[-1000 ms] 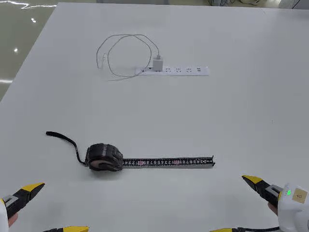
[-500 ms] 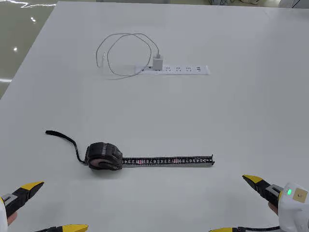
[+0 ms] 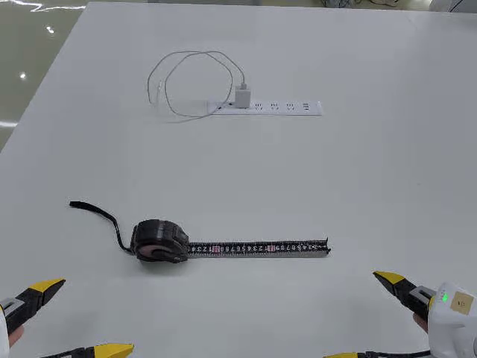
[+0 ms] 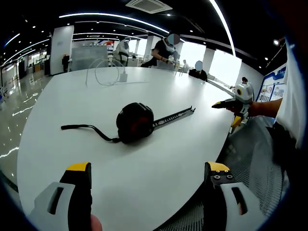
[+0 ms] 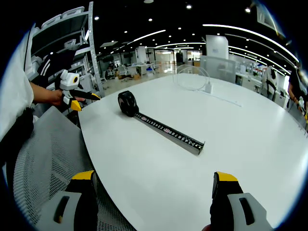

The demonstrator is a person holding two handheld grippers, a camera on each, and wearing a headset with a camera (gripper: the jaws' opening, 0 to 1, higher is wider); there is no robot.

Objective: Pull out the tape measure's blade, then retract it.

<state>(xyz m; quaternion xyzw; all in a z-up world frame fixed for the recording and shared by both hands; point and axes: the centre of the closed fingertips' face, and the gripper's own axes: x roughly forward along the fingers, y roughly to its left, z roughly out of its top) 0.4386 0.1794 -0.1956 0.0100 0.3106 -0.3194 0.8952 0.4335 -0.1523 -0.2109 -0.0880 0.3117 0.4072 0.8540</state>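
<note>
On the white counter [image 3: 373, 171], at its near edge, the left claw [image 3: 78, 317] and right claw [image 3: 365, 317] hang released and empty. Just beyond and between them lies the tape measure [image 3: 159, 241], its blade [image 3: 257, 248] already out. The long axis runs left to right, with the case nearer the left claw and the hook end nearer the right.

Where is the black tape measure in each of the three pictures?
Head view: tape measure lower left of centre, blade running right.
Left gripper view: near the centre, blade pointing up and right.
Right gripper view: upper left, blade running down and right.
Shared landmark: the white charger plugged in beyond it.
</note>
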